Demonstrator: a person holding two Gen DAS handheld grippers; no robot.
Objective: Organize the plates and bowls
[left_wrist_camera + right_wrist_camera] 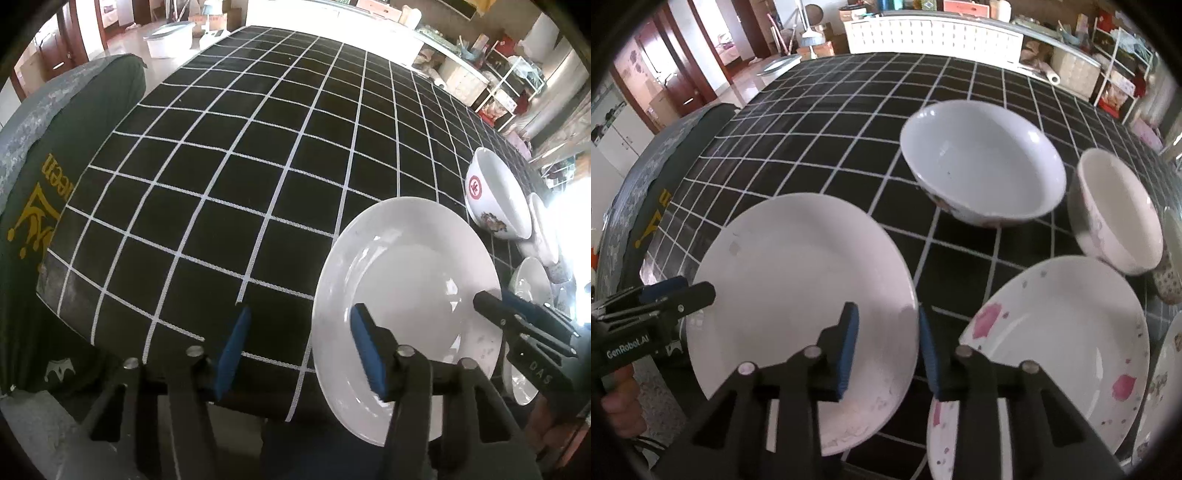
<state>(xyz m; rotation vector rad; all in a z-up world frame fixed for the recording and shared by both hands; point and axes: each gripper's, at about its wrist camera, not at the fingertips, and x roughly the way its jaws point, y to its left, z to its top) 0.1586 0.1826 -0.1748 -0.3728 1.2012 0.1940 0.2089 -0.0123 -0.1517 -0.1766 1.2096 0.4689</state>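
A plain white plate lies at the near edge of the black checked table; it also shows in the right wrist view. My left gripper is open, its jaws astride the plate's left rim. My right gripper is open, its jaws astride the plate's right rim. A pink-flowered plate lies to the right. A large white bowl and a smaller bowl stand behind. The large bowl shows a red mark in the left wrist view.
A dark green cloth with gold print hangs over the table's left end. More patterned dishes sit at the far right edge. White cabinets and shelves stand behind the table.
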